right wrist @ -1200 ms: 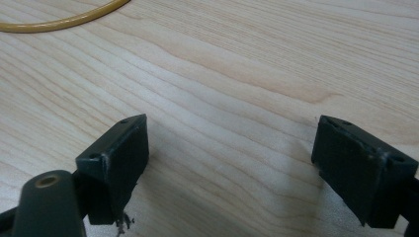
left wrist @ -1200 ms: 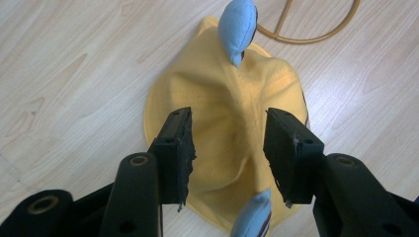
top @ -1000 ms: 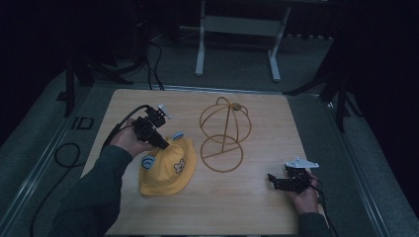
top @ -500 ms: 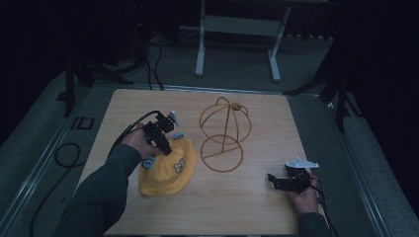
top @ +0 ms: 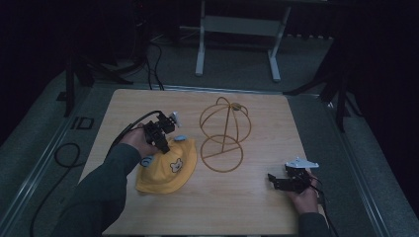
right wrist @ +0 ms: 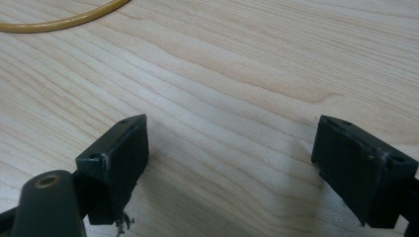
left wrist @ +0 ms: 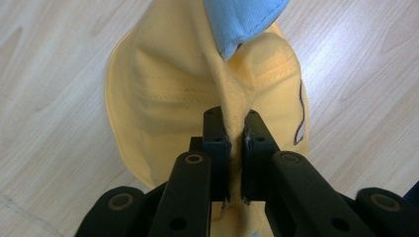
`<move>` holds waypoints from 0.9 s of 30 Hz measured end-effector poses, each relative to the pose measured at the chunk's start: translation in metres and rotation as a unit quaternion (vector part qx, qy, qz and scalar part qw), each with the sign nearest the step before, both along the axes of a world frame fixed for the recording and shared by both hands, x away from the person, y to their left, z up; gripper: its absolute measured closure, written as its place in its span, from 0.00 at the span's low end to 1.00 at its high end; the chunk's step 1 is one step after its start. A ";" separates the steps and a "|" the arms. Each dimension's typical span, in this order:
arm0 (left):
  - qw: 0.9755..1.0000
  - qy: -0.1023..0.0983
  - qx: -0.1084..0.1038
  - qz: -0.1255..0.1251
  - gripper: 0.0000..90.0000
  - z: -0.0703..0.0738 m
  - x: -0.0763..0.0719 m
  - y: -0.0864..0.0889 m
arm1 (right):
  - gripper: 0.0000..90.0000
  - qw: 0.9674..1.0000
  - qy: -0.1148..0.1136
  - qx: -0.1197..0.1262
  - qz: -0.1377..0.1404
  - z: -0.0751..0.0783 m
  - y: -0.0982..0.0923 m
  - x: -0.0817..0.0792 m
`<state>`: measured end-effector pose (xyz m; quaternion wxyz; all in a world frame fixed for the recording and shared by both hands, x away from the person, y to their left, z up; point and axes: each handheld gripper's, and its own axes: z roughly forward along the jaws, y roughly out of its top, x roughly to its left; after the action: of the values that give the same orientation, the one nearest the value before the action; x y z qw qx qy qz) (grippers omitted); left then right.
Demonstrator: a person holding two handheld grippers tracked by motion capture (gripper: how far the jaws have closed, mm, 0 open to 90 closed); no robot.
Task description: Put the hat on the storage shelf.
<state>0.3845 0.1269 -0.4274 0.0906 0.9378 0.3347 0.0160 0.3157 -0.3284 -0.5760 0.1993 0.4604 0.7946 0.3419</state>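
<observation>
Cloth this soft will sag, we judge: the yellow hat (top: 168,168), on the desk (top: 257,207) beside the wire stand (top: 225,133), is pinched at a crown fold by our left gripper (left wrist: 236,143). Our right gripper (right wrist: 230,168) rests wide apart, holding nothing.

High view looks down and forward over the whole table (top: 257,207). Left gripper view sits close, looking along its jaws at the yellow hat (left wrist: 163,74), also in high view (top: 170,170). Right gripper view skims bare tabletop, wire stand (right wrist: 64,19) edge shared with high view (top: 225,133).
</observation>
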 end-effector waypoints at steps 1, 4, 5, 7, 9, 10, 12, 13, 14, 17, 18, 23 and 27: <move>1.000 -0.003 -0.004 -0.002 0.93 0.002 0.000 0.001 | 0.16 1.000 0.000 0.000 0.000 0.000 0.000 0.000; 1.000 -0.013 -0.014 0.000 0.93 0.009 -0.001 0.003 | 0.16 1.000 0.000 0.000 0.000 0.000 0.000 0.000; 1.000 -0.015 -0.015 0.001 0.93 0.011 -0.001 0.004 | 0.16 1.000 0.000 0.000 0.000 0.000 0.000 0.000; 1.000 -0.022 -0.017 0.000 0.93 0.016 -0.001 0.006 | 0.16 1.000 0.000 0.000 0.000 0.000 0.000 0.000; 0.999 -0.026 -0.020 0.003 0.93 0.022 -0.001 0.008 | 0.16 1.000 0.000 0.000 0.000 0.000 0.000 0.000; 0.999 -0.030 -0.025 0.003 0.93 0.025 -0.001 0.009 | 0.16 1.000 -0.001 0.000 0.000 0.000 0.000 0.000; 0.999 -0.033 -0.035 0.005 0.93 0.030 -0.001 0.013 | 0.16 1.000 -0.001 0.000 0.000 0.000 0.000 0.000; 0.999 -0.035 -0.037 0.006 0.93 0.033 -0.001 0.014 | 0.16 1.000 -0.001 0.000 0.000 0.000 0.000 0.000; 0.999 -0.037 -0.036 0.005 0.93 0.036 -0.002 0.015 | 0.16 1.000 -0.001 0.000 0.000 0.000 0.000 0.000; 0.998 -0.045 -0.037 0.006 0.93 0.043 -0.002 0.018 | 0.16 1.000 -0.001 0.000 0.000 0.000 0.000 0.000; 0.998 -0.047 -0.039 0.006 0.93 0.045 -0.002 0.019 | 0.16 1.000 -0.001 0.000 0.000 0.000 0.000 0.000; 0.997 -0.054 -0.058 0.011 0.93 0.055 -0.001 0.025 | 0.16 1.000 -0.001 0.000 0.000 0.000 0.000 0.000; 0.996 -0.061 -0.058 0.011 0.93 0.062 -0.001 0.026 | 0.16 1.000 -0.001 0.001 0.000 0.000 0.000 0.000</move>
<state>0.3836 0.1526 -0.3653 0.1648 0.9245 0.3395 0.0543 0.3158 -0.3283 -0.5760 0.1997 0.4605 0.7941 0.3426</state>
